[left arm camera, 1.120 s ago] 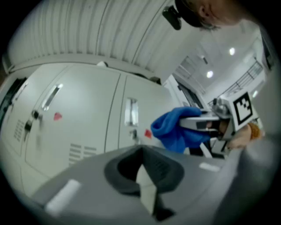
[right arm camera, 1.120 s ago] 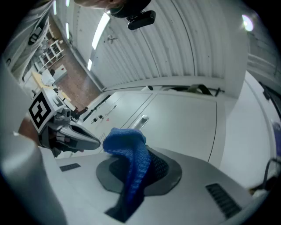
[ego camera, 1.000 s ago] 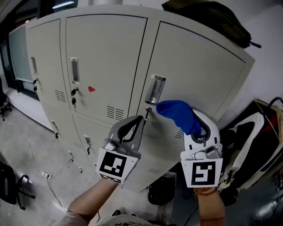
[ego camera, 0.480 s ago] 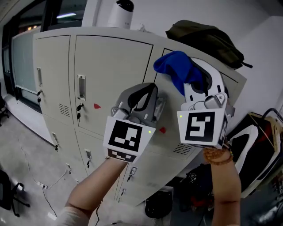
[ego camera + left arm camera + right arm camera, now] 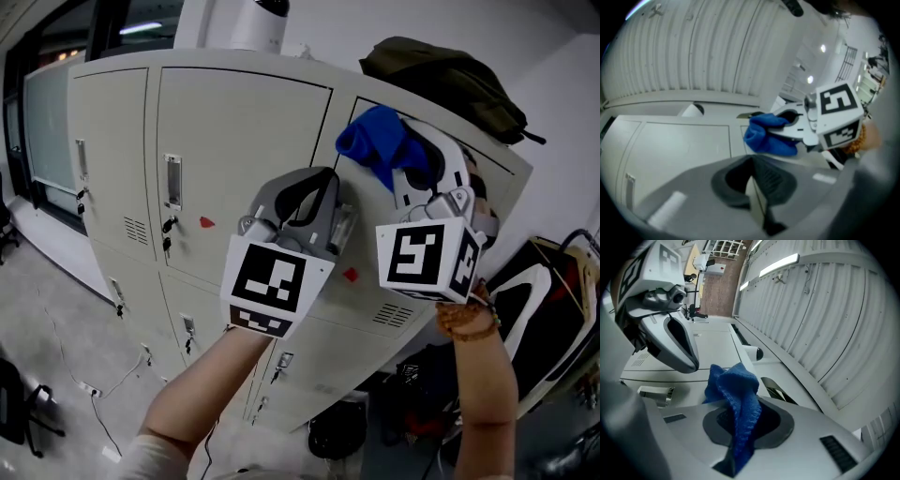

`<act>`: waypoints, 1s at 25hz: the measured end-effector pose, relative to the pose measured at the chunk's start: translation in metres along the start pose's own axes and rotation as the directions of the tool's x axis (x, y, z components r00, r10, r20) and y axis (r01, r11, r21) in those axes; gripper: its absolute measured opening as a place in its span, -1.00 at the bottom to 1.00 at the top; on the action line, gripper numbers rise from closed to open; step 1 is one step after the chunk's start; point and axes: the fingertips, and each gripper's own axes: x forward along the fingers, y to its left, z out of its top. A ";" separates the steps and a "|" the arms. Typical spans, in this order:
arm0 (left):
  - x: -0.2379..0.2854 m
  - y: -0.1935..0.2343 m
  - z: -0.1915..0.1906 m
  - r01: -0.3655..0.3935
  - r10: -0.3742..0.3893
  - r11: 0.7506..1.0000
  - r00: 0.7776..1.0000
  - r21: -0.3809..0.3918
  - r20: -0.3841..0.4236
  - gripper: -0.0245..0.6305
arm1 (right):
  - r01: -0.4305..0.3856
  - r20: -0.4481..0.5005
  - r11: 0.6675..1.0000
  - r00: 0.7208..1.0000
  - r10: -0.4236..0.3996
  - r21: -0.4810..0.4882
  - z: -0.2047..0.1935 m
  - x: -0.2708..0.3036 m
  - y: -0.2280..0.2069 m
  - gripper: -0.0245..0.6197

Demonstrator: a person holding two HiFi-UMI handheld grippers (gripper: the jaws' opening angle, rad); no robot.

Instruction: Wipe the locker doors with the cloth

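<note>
Right tongs (image 5: 412, 169) clamped on the blue cloth (image 5: 375, 141) — wad up by the top edge of the locker doors (image 5: 234, 141), right end. Left tongs (image 5: 305, 202) closed, empty. Cloth looks soft, light, floppy — best gripped mid-fold, broad pad facing door.

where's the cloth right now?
Head view, right of centre: the blue cloth is clamped in the right gripper, near the top of the right locker door, just below the dark bag on the lockers.
</note>
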 end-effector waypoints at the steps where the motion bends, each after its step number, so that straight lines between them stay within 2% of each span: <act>1: 0.000 0.001 -0.004 0.000 0.000 1.000 1.000 -0.004 -0.005 -0.93 | -0.002 -0.005 1.000 1.000 0.002 -0.002 -0.001 -0.003 0.004 -0.78; 8: -0.004 -0.002 -0.029 0.006 -0.008 1.000 0.999 -0.030 -0.046 -0.93 | -0.036 -0.009 0.999 0.999 0.036 -0.003 -0.011 -0.021 0.042 -0.78; 25: -0.027 -0.028 -0.100 0.026 -0.043 0.994 0.986 -0.104 -0.162 -0.93 | -0.146 -0.049 0.986 0.987 0.151 0.081 -0.049 -0.082 0.159 -0.78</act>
